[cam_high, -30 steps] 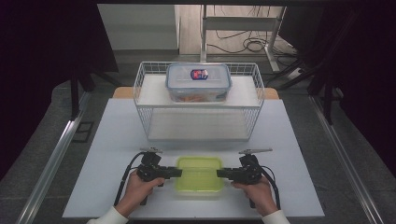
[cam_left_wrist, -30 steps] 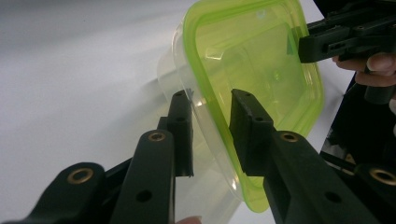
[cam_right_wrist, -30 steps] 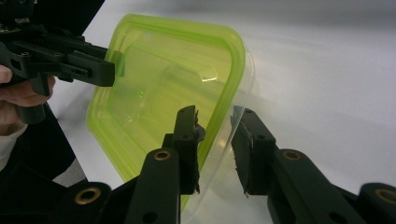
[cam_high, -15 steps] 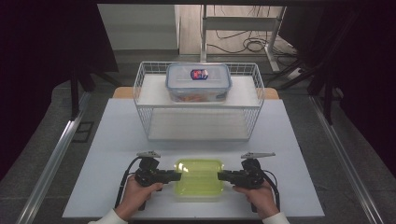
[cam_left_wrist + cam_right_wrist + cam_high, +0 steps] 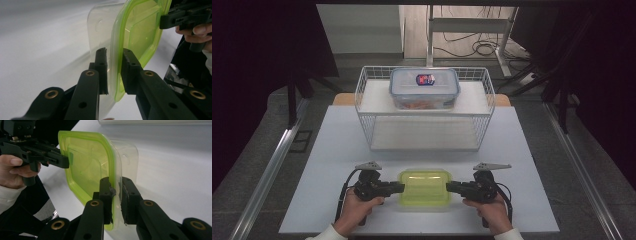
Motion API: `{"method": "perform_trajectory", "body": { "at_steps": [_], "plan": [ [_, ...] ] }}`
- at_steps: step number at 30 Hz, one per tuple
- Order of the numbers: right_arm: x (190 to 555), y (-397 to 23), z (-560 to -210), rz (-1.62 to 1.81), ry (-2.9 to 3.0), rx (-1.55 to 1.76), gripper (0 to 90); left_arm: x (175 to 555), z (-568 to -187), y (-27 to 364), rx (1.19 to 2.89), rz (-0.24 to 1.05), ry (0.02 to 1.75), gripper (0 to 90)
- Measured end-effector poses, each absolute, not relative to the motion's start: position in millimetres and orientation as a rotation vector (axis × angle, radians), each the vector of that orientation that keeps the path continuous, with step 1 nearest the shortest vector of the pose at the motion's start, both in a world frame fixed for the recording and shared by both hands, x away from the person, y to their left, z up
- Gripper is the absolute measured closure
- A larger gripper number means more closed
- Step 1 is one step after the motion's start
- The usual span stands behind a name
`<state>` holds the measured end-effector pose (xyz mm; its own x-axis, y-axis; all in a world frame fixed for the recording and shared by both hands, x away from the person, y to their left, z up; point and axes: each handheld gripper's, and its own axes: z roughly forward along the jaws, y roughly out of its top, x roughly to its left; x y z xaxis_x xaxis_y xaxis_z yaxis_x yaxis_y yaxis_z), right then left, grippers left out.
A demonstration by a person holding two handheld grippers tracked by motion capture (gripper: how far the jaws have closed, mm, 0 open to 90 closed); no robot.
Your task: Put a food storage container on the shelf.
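Note:
A clear container with a green lid point(image 5: 424, 186) sits near the front edge of the white table point(image 5: 322, 165). My left gripper point(image 5: 398, 188) holds its left rim and my right gripper point(image 5: 451, 187) its right rim. In the left gripper view the jaws of the left gripper point(image 5: 115, 53) pinch the lid's edge on the container point(image 5: 140, 32), with the right gripper point(image 5: 185, 17) at the far side. In the right gripper view the right gripper point(image 5: 117, 181) clamps the rim of the container point(image 5: 87, 162), and the left gripper point(image 5: 50, 157) grips the opposite edge.
A white wire basket point(image 5: 367, 100) stands upside down at the back of the table. On top of it sits a blue-lidded container point(image 5: 424, 87) holding something orange. Bare table lies between the basket and the green-lidded container.
Both grippers and the container shifted slightly toward the table's front edge a second ago. Almost nothing has moved in the last half second.

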<state>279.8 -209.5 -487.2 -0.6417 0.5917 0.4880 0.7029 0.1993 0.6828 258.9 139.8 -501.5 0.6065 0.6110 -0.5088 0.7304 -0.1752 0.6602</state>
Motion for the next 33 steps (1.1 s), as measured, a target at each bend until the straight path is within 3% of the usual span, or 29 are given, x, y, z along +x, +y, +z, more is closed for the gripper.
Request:
{"method": "perform_trajectory", "body": {
  "at_steps": [26,33],
  "plan": [
    [283,-207,-452,-1.566,-2.408,-1.183,79.7,260,-468,144,1.875,-0.084,1.013,76.8],
    [290,-204,-434,-1.601,-2.428,-1.172,79.7,266,-443,147,1.863,-0.042,0.996,77.0]
  ]
}}
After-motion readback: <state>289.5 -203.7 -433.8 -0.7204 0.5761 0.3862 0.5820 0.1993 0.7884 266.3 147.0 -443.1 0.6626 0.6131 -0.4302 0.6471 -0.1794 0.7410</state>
